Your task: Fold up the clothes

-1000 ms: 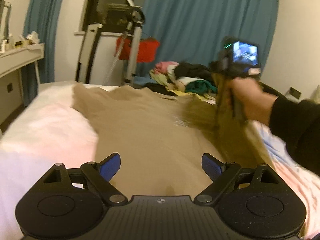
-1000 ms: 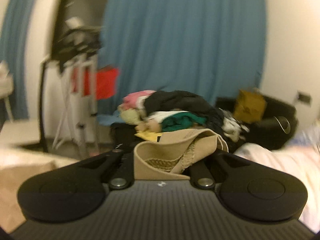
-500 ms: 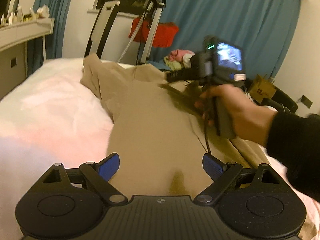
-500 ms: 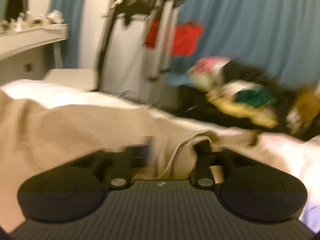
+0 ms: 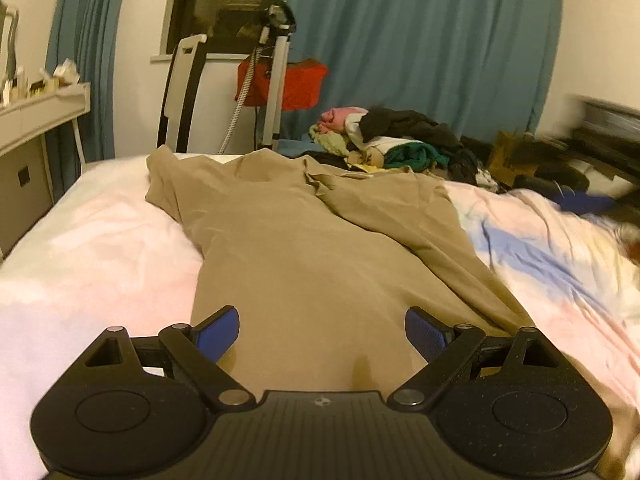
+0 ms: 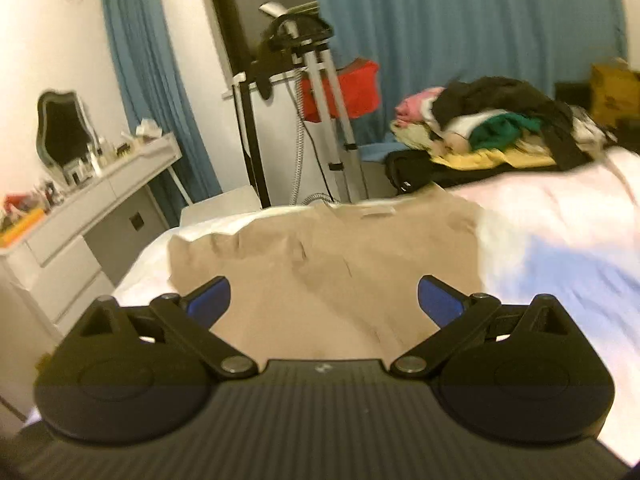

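Observation:
A tan garment (image 5: 304, 248) lies lengthwise on the bed, its right side folded over the middle as a wrinkled flap (image 5: 392, 216). My left gripper (image 5: 322, 334) hovers over its near end, open, with only cloth below its blue pads. In the right wrist view the same tan garment (image 6: 320, 268) spreads ahead of my right gripper (image 6: 324, 302), whose jaws are opening wide with nothing between them. Neither gripper touches the cloth that I can see.
The pale pink and blue bedcover (image 5: 100, 256) spreads on both sides. A heap of mixed clothes (image 5: 396, 140) lies at the far end of the bed. A steamer stand (image 6: 316, 92) and a white dresser (image 6: 80, 216) stand beyond and to the left.
The right gripper let go of the tan cloth and swung away to the right; the hand has left the left wrist view. The carried part now lies folded over the garment.

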